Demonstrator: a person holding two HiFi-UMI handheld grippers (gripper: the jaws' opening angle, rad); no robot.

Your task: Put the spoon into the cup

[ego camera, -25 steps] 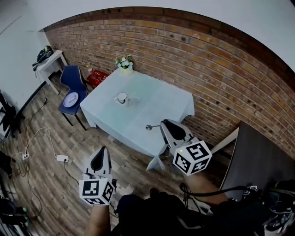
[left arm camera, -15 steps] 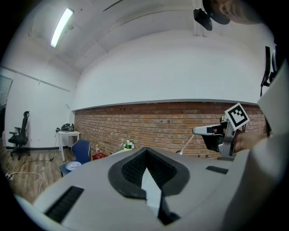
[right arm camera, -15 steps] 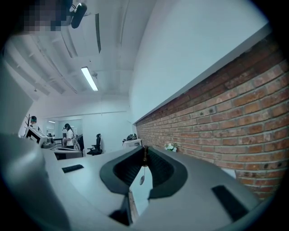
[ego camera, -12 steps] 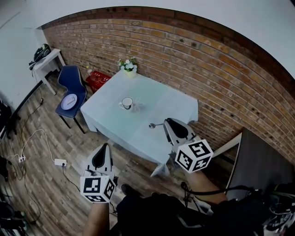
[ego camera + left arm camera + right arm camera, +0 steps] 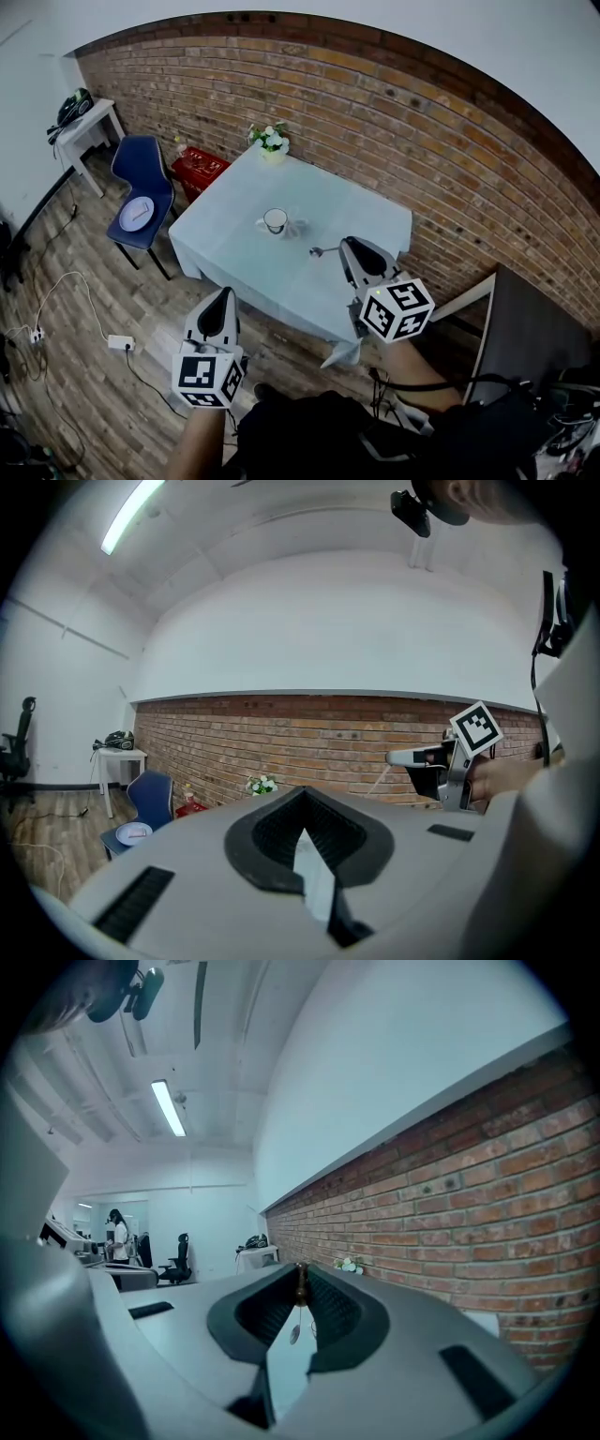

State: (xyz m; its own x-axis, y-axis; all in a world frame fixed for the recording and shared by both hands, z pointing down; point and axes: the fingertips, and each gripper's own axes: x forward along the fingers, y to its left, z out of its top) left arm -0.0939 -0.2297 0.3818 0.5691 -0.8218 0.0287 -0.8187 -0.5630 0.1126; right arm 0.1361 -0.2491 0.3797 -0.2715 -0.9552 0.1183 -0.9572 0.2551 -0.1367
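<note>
A white cup point(image 5: 275, 220) with a dark rim stands near the middle of the table point(image 5: 234, 248), which wears a pale blue cloth. My right gripper point(image 5: 344, 247) hovers over the table's near right part, shut on the handle of a metal spoon point(image 5: 322, 250). The spoon's bowl points left toward the cup, a short way from it. In the right gripper view the spoon point(image 5: 296, 1321) sticks out past the shut jaws point(image 5: 300, 1277). My left gripper point(image 5: 225, 294) hangs shut and empty off the table's near edge. From the left gripper view point(image 5: 302, 825) the right gripper point(image 5: 417, 758) shows at the right.
A flower pot point(image 5: 273, 142) stands at the table's far corner. A crumpled clear wrapper point(image 5: 296, 226) lies beside the cup. Left of the table are a blue chair point(image 5: 139, 202) bearing a plate, a red box point(image 5: 199, 167) and a white side table point(image 5: 82, 120). Cables and a power strip point(image 5: 120, 342) lie on the floor.
Both grippers have come closer to the table together. The right one now carries the spoon over the cloth, nearer the cup. The left stays shut and empty.
</note>
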